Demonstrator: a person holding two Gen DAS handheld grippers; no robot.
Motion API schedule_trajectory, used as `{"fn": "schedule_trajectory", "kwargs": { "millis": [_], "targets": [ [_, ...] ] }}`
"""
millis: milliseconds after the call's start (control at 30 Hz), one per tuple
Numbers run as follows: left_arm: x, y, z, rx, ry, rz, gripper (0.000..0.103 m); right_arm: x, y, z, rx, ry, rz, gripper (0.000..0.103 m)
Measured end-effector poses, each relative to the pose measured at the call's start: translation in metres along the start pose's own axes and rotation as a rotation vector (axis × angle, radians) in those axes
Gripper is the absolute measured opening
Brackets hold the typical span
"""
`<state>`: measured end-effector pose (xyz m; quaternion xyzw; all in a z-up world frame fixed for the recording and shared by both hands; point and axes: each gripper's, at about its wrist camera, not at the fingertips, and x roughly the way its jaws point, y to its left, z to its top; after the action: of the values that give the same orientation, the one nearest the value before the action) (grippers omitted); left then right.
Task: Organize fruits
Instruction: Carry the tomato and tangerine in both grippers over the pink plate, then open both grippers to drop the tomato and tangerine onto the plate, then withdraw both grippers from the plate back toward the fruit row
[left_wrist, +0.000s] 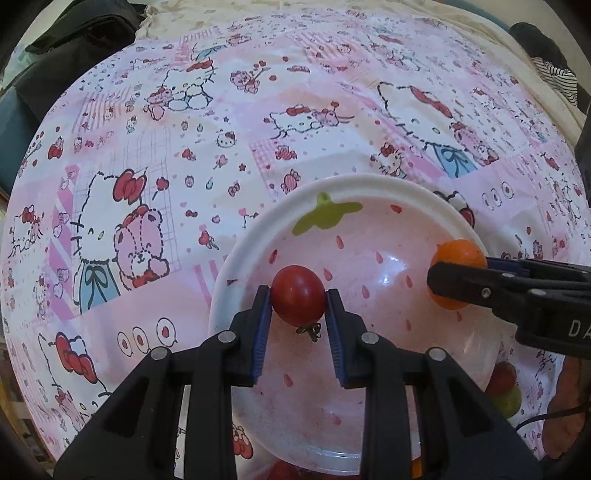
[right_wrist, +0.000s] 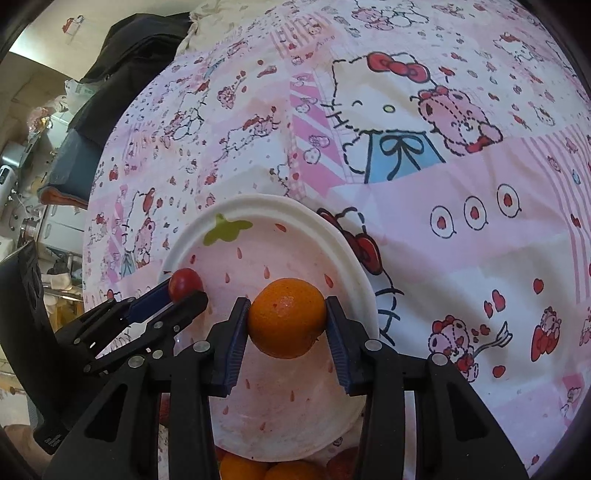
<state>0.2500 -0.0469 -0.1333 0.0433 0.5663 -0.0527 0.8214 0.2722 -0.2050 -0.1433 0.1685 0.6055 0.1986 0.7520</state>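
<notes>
Left gripper (left_wrist: 298, 295) is held above the strawberry-print bowl (left_wrist: 369, 188), clamping a red tomato (left_wrist: 298, 294) between its pads. Right gripper (right_wrist: 286, 317) reaches in alongside, gripping an orange (right_wrist: 286, 317) over the same bowl. More fruit (right_wrist: 243, 467) lies on the cartoon tablecloth (right_wrist: 461, 258) at the bowl's near edge.

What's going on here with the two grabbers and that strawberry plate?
A person is sorting fruit with a handheld tool in each hand. The left tool is shut on a small red tomato, and the right tool is shut on an orange fruit. Both pieces are held over the pink strawberry-pattern plate, which sits on a cartoon-cat tablecloth. Neither has been let go yet, and no fruit lies loose in the plate. More fruit shows past the plate's near edge.
</notes>
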Motion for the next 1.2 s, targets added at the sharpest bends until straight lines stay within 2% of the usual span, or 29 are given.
{"fn": "schedule_trajectory", "kwargs": {
  "millis": [233,267,300,333,367,400,433,467,500,733,1033,1133,1200],
  "targets": [
    [0.007,-0.001,-0.003,0.007,0.026,0.0,0.026,0.002,-0.003,-0.001,0.012,0.005,-0.008,0.044],
    [0.007,-0.001,-0.003,0.003,0.025,-0.009,0.033,0.002,-0.003,0.0,0.015,0.005,-0.01,0.044],
    [0.006,-0.002,-0.004,0.002,0.024,-0.034,0.049,0.002,-0.003,0.0,0.021,0.007,-0.005,0.045],
    [0.004,-0.003,-0.004,0.003,0.019,-0.05,0.057,0.002,-0.003,0.0,0.027,0.009,0.002,0.045],
    [0.002,-0.004,-0.004,0.006,0.011,-0.054,0.071,0.002,-0.003,0.0,0.029,0.013,0.014,0.045],
    [-0.001,-0.006,-0.004,0.01,0.0,-0.049,0.08,0.001,-0.002,0.0,0.023,0.016,0.021,0.051],
    [-0.004,-0.008,-0.004,0.015,-0.012,-0.041,0.081,0.0,-0.001,0.0,0.012,0.014,0.032,0.059],
    [-0.009,-0.008,-0.004,0.017,-0.024,-0.043,0.082,-0.004,0.001,0.001,0.004,-0.001,0.041,0.075],
    [-0.012,-0.008,-0.004,0.015,-0.03,-0.05,0.082,-0.009,0.002,0.002,0.0,-0.022,0.048,0.081],
    [-0.04,-0.002,-0.006,-0.018,-0.091,-0.042,0.081,-0.047,0.009,0.008,-0.009,-0.132,0.09,0.084],
    [-0.069,0.02,-0.009,-0.124,-0.138,-0.019,0.081,-0.099,0.025,-0.007,-0.048,-0.272,0.124,0.085],
    [-0.082,0.024,-0.014,-0.123,-0.165,-0.025,0.081,-0.116,0.034,-0.014,-0.104,-0.313,0.116,0.095],
    [-0.092,0.022,-0.019,-0.087,-0.192,-0.009,0.081,-0.127,0.037,-0.021,-0.126,-0.339,0.12,0.097]
  ]
}}
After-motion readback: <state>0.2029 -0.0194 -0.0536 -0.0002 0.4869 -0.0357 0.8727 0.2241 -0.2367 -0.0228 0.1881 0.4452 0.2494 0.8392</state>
